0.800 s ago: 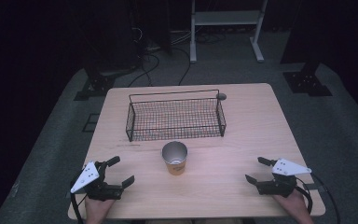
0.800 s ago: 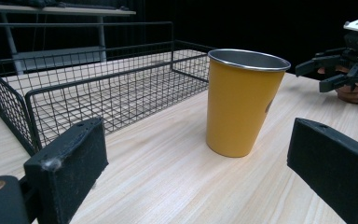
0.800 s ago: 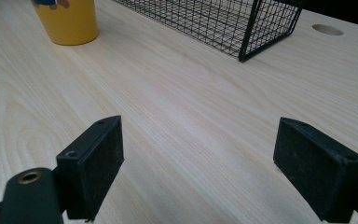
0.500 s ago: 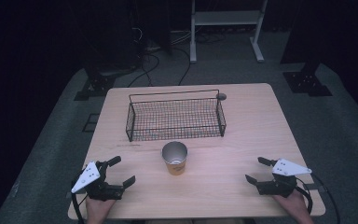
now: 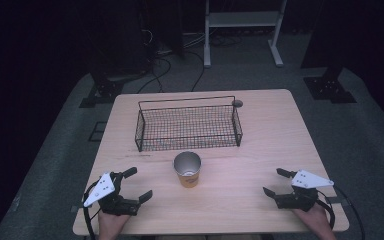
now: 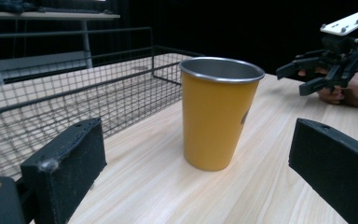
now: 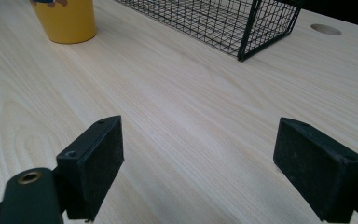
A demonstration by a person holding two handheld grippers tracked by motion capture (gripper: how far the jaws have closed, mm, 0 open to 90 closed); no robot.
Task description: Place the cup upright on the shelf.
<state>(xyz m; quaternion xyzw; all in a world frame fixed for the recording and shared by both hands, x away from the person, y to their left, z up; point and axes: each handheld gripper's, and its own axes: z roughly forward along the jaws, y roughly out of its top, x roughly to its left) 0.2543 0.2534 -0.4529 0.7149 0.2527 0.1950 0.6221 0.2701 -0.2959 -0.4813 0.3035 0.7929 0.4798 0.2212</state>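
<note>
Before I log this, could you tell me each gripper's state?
Left gripper: open, holding nothing, facing the yellow cup.
Right gripper: open, holding nothing.

Cup (image 6: 219, 116) centre frame: yellow-orange wall, bare silver metal rim and inside, small dark print on its side. Basket (image 5: 187, 125) above it, mid-frame: black wire, fine square grid. Table (image 5: 280, 135): pale wood, light grain streaks running along it. My left gripper (image 5: 132, 184), lower left: black, white three-cornered plate on top. My right gripper (image 5: 276, 181), lower right: same black with a white plate. My jaw pads are matte black. Floor around the table is grey; backdrop at the top is black.
</note>
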